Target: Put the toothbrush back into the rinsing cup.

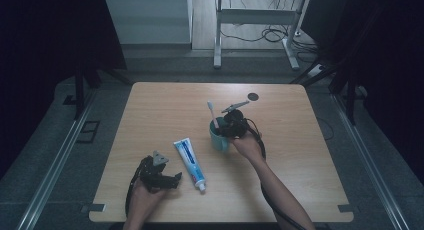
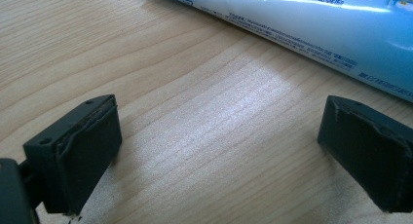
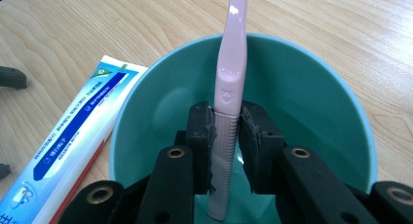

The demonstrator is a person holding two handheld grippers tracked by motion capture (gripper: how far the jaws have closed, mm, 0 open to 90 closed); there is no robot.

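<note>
Wooden table (image 1: 280, 170) | right claw (image 3: 225, 131) nips toothbrush (image 3: 230, 83) (inside cup (image 3: 311, 97)) | left claw (image 2: 219, 151) wide open, empty

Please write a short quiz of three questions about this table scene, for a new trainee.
1. What stands between the right gripper's jaws?
2. True or false: the toothpaste tube lies inside the teal cup.
3. The left gripper is: A) wide open over bare wood, B) shut on the tube.

Key: 1. A pink toothbrush, its lower end down in the cup. 2. False; it lies on the wooden table beside the cup. 3. A.
</note>
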